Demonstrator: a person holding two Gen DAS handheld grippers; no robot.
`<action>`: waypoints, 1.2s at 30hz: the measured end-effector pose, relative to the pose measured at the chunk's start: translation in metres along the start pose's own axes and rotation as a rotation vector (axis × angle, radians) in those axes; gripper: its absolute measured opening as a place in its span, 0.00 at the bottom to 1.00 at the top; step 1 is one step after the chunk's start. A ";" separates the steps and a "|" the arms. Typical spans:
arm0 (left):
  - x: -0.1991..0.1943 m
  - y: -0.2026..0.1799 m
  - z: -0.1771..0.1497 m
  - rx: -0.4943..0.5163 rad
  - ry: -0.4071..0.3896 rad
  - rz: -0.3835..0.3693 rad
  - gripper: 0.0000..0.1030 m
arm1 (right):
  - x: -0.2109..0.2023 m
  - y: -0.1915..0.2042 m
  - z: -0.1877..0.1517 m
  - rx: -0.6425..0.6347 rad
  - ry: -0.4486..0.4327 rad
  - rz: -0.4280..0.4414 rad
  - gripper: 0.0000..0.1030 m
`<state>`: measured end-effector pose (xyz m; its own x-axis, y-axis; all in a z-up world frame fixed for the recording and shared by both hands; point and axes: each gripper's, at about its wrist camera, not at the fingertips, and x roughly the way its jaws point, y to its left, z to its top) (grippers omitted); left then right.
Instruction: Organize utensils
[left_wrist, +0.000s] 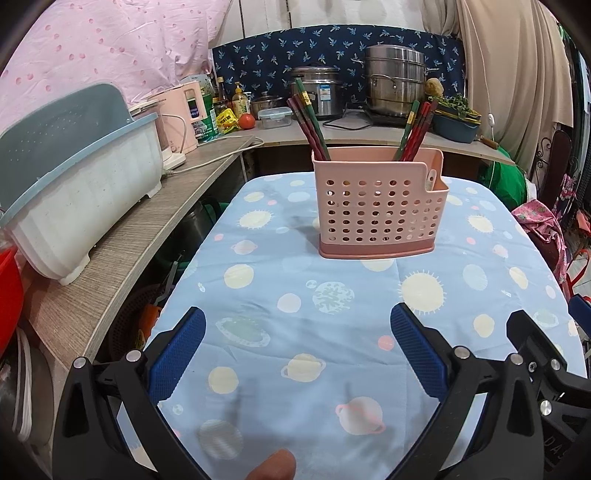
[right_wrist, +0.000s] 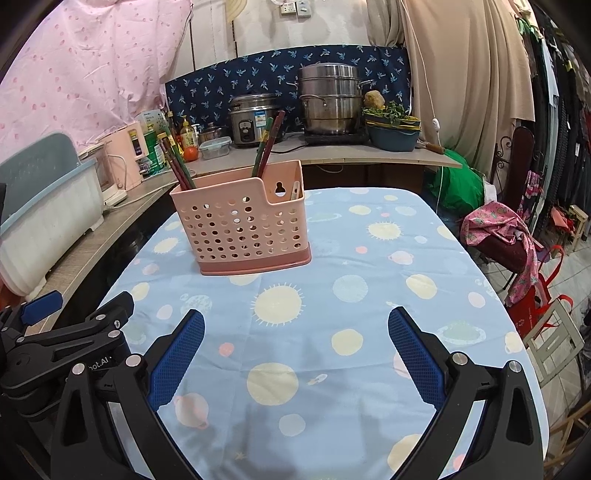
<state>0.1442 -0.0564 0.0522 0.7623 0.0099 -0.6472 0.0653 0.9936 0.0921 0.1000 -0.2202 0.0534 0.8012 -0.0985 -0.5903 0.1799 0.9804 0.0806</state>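
Your left tool and right tool both hover low over the near end of the desk, jaws spread wide, nothing between the pads. The pink utensil holder stands upright toward the far middle of the desk, well apart from both tools. It carries 2 bundles of chopsticks: the left bundle leans out of the far-left corner, the right bundle leans out toward the right. A pale utensil sits in the lower right compartment; can't tell what kind. No loose utensils show anywhere on the cloth. Judgement: sorting looks done or nearly so, everything visible is already in the holder. What's left, if anything, is tidying the bundles or whatever lies out of frame.
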 end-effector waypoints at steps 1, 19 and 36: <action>0.000 0.000 0.000 -0.001 0.000 0.000 0.93 | 0.000 0.000 0.000 0.000 0.000 0.000 0.93; -0.001 0.002 0.000 0.000 -0.010 0.005 0.93 | 0.001 0.003 -0.001 -0.005 0.003 -0.003 0.93; 0.003 0.005 0.004 -0.010 0.003 0.008 0.93 | 0.008 0.005 0.003 -0.017 0.009 0.000 0.93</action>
<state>0.1497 -0.0522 0.0534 0.7608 0.0183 -0.6487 0.0530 0.9945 0.0902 0.1087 -0.2164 0.0519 0.7957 -0.0973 -0.5978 0.1702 0.9832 0.0664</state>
